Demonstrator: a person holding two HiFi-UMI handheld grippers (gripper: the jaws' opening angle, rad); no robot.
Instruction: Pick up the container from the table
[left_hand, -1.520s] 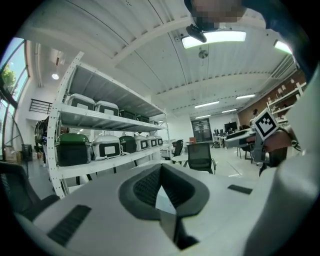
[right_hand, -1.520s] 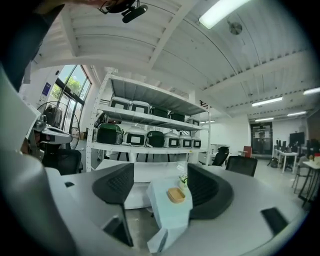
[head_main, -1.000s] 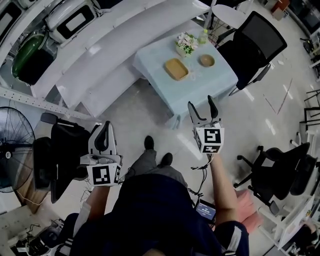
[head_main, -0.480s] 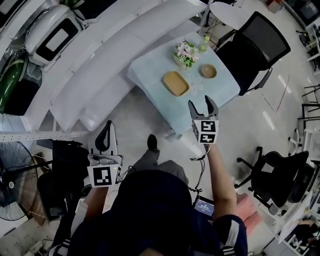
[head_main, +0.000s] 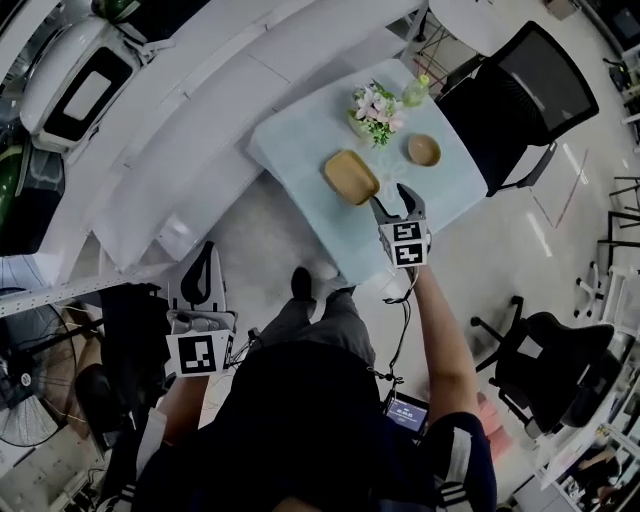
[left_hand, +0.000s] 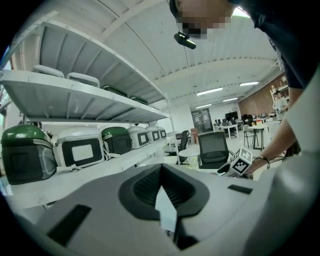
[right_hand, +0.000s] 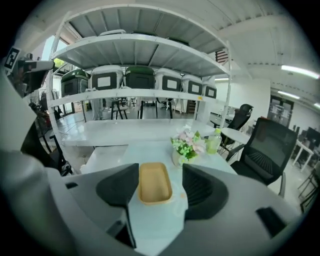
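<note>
Long white shelving (head_main: 190, 110) and a black office chair (head_main: 520, 95) stand around a pale blue table (head_main: 300, 150). On it the tan rectangular container (head_main: 351, 176) lies near a pot of flowers (head_main: 375, 105) and a small wooden bowl (head_main: 424, 150). The right arm reaches forward, with the right gripper (head_main: 394, 200) tilted down just at the container's near end. Its jaws stand apart and have just been closing a little; the container shows ahead between them, with the pads not on it. The left gripper (head_main: 205, 255) is held low beside the person's leg, aimed about level, its jaws together.
</note>
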